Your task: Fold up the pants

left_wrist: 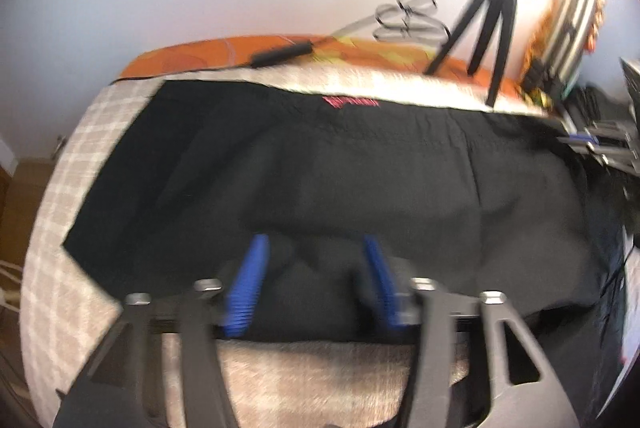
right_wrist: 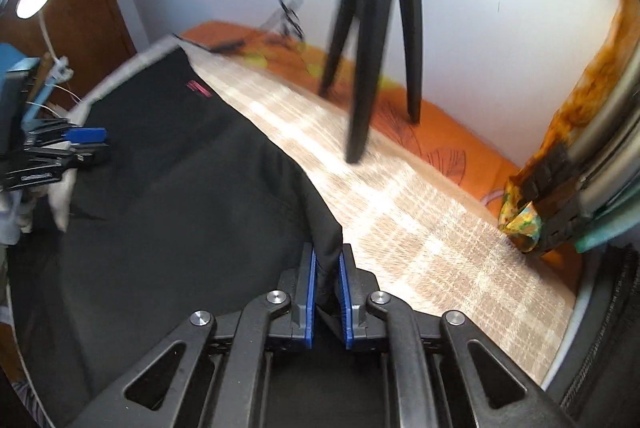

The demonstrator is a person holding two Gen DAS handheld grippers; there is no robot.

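The black pants [left_wrist: 320,168] lie spread across the middle of the left wrist view, on a beige checked blanket [left_wrist: 68,196] that covers the bed. A small red label [left_wrist: 351,103] sits at their far edge, upper centre of the frame. The left tongs [left_wrist: 316,256] stand released at the bottom centre, their blue pads [left_wrist: 248,288] wide apart over a rumpled part of the cloth near the pants' near edge. The picture is blurred, so I cannot tell whether the pads touch the fabric.

In the right wrist view the right tongs [right_wrist: 328,268] are clenched on a raised fold of the pants [right_wrist: 180,188] at the lower centre, black cloth pinched between the blue pads [right_wrist: 309,300]. A black tripod [right_wrist: 380,28] stands at the upper centre on an orange sheet [right_wrist: 440,136].
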